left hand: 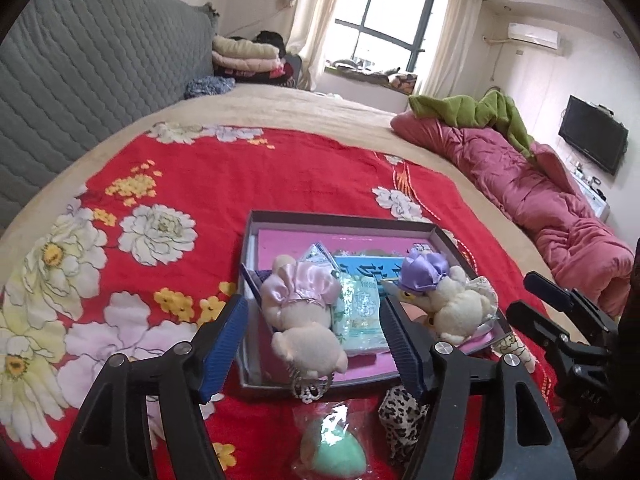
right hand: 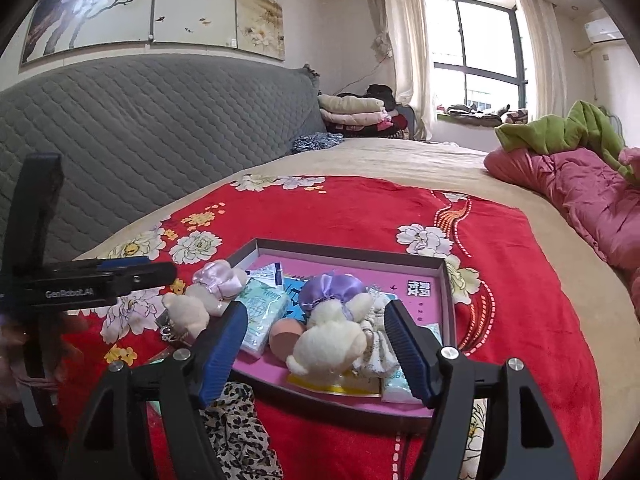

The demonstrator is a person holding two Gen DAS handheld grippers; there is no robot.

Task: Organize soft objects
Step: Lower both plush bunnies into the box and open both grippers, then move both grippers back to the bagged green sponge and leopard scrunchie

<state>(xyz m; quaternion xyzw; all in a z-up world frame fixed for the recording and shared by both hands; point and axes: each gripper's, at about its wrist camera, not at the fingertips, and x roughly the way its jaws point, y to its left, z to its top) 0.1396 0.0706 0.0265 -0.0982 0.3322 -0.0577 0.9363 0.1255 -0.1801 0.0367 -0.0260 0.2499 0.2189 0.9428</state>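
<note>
Shallow box (left hand: 442,236), pink-lined, on the red floral blanket (left hand: 224,176) covering the bed; lies just ahead of both claws.

Left claw (left hand: 314,344): blue pads spread apart, empty. Between and just beyond them, the pink-capped plush (left hand: 298,312) lies across the box's near rim, a tissue pack (left hand: 360,316) beside it.

Right claw (right hand: 316,346): pads apart, empty. The purple-capped plush (right hand: 334,332) sits in the box between them.

Left wrist view only: a mint-green sponge in wrap (left hand: 334,450) under the claw, outside the box.

Right wrist view only: an orange-pink sponge (right hand: 284,338) inside the box, left of the purple-capped plush.

Both views: leopard-print cloth (right hand: 240,432) on the blanket, nearer than the box.
</note>
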